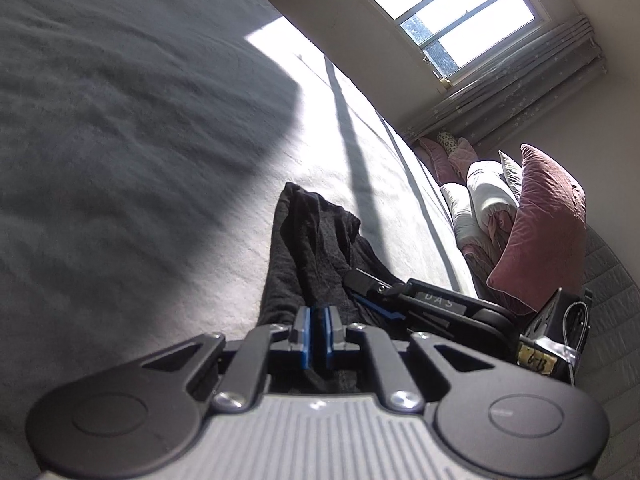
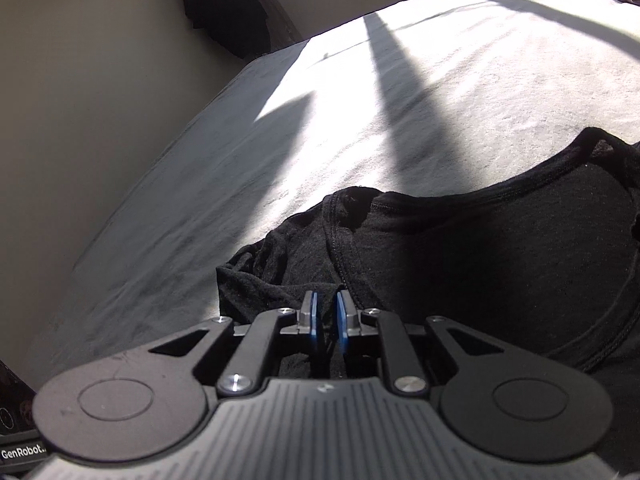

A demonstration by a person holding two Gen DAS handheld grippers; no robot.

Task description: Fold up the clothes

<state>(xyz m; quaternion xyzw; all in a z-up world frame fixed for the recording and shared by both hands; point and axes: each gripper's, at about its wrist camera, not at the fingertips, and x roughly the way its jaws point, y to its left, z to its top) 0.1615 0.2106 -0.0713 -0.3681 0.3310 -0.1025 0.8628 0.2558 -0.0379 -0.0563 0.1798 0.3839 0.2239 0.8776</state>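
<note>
"GenRobot" (image 2: pixel 22 453) is printed in white at the bottom left of the right wrist view. A tape label (image 1: pixel 538 364) on the right tongs (image 1: pixel 362 280) shows handwriting, too small to read; a grey strip (image 1: pixel 438 302) reads sth like "UAS". The left tongs (image 1: pixel 318 322) are pinched tight on the black top (image 1: pixel 308 248). The right tongs' blue pads stand a bit apart w/ black cloth between. The top lies on the bed (image 1: pixel 120 140), near its right edge. Sun & shadow stripes cross the bed. Window (image 1: pixel 452 12), grey curtain (image 1: pixel 508 96), pink pillow (image 1: pixel 548 220) on the right.
</note>
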